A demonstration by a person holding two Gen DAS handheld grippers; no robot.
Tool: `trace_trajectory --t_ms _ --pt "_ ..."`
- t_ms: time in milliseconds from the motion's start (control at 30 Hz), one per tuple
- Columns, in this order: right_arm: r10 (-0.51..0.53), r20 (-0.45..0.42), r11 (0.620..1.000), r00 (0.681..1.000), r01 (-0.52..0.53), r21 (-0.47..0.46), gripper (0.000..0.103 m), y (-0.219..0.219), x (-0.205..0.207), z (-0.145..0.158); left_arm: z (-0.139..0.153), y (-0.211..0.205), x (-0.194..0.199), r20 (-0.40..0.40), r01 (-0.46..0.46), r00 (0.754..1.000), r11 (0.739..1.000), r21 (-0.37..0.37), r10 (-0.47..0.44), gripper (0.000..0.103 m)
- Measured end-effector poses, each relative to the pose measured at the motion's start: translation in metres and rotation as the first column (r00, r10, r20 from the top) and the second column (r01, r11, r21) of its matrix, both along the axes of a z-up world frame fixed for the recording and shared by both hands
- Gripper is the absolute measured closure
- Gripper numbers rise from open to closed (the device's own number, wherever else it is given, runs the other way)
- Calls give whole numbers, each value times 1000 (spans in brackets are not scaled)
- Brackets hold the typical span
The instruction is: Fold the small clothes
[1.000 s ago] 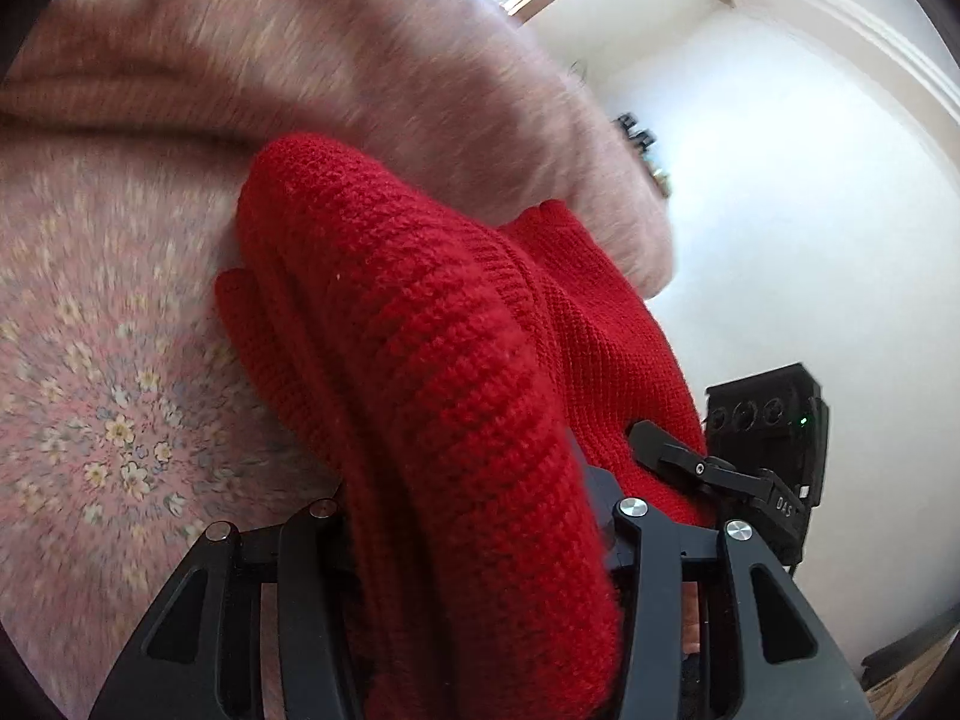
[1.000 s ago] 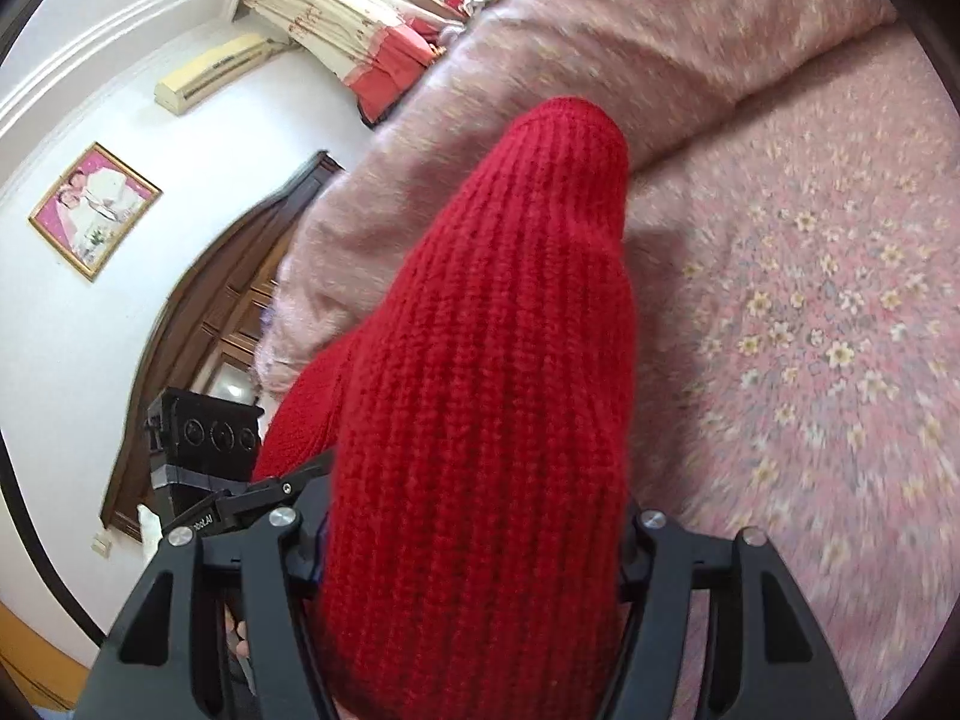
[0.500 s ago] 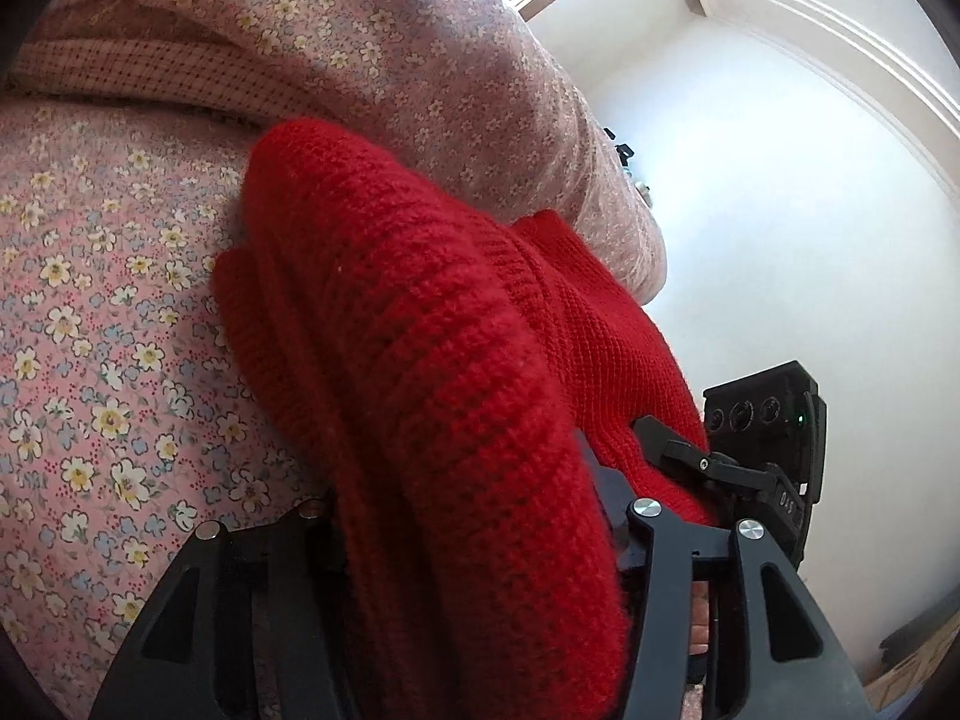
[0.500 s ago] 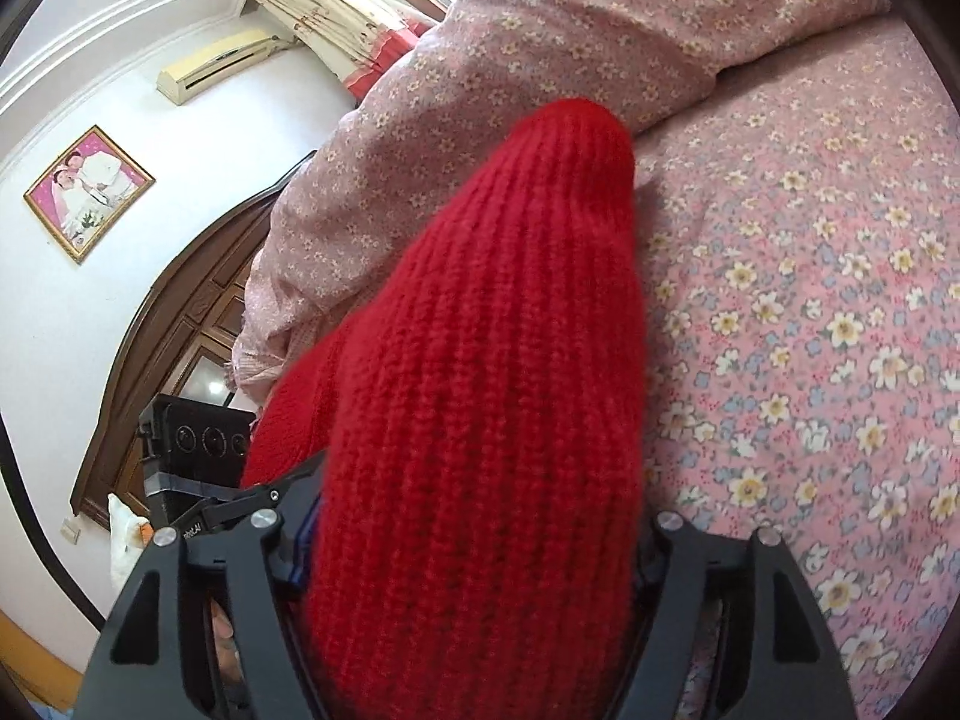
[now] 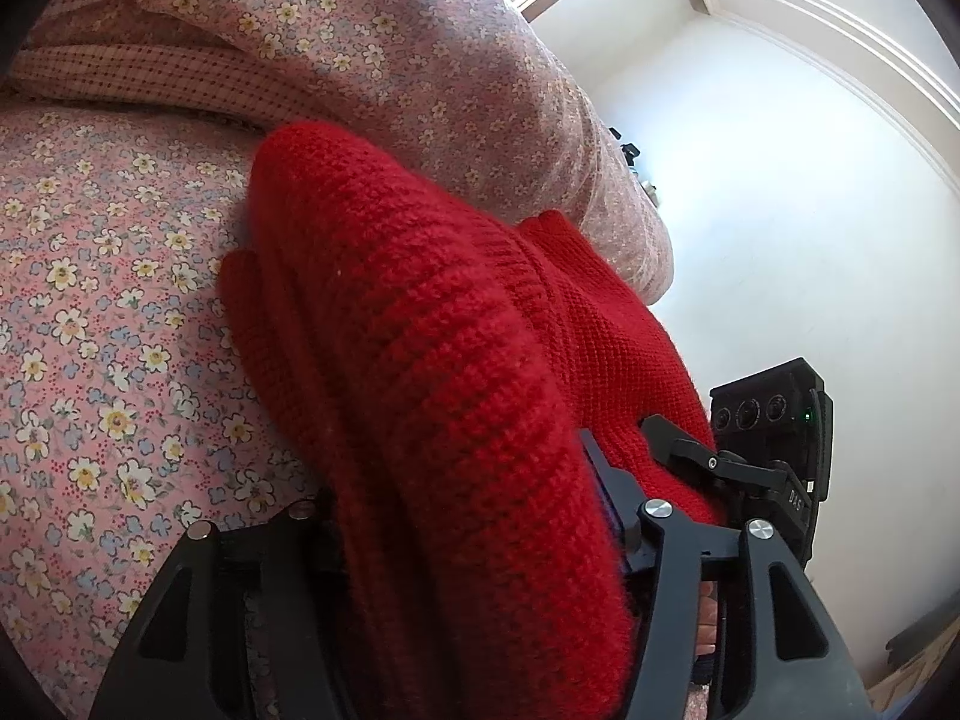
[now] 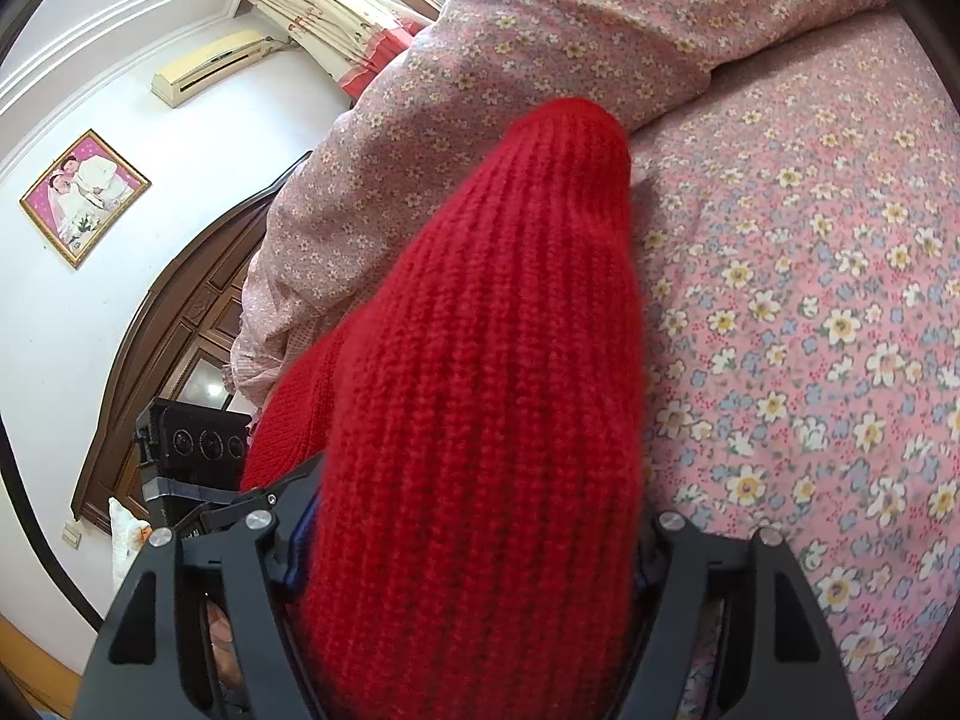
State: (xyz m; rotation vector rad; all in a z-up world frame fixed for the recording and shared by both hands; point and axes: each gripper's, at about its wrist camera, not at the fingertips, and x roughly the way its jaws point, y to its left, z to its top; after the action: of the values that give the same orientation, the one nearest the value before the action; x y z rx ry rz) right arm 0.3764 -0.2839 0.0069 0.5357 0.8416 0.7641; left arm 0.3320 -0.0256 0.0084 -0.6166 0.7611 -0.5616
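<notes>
A red knit sweater [image 5: 432,360] lies bunched on the flowered bed sheet [image 5: 90,360]. A thick ribbed fold of it runs back between the fingers of my left gripper [image 5: 468,516] and hides the fingertips. Those jaws are opening, and the knit still touches the blue pad [image 5: 607,498] on the right side. In the right wrist view the same sweater [image 6: 492,360] fills the gap of my right gripper [image 6: 480,522] from finger to finger. Each gripper shows at the edge of the other's view, close beside it.
A rolled flowered quilt [image 5: 390,48] lies just beyond the sweater, across the bed [image 6: 540,42]. White walls, a dark wooden wardrobe [image 6: 180,324], a framed picture [image 6: 84,195] and an air conditioner [image 6: 204,66] stand past the bed's edge.
Both pairs of fingers stand wider apart than a second ago, the left most clearly. The sweater still lies between them. The early blur has settled and the views barely shift.
</notes>
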Motion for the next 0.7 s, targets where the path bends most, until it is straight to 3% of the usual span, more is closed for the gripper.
trace_trajectory --t_ms 700 --pt "6 4 1000 1000 -6 13 21 1 -2 1 4 -1 -8 -11 -37 999 999 23 38 38"
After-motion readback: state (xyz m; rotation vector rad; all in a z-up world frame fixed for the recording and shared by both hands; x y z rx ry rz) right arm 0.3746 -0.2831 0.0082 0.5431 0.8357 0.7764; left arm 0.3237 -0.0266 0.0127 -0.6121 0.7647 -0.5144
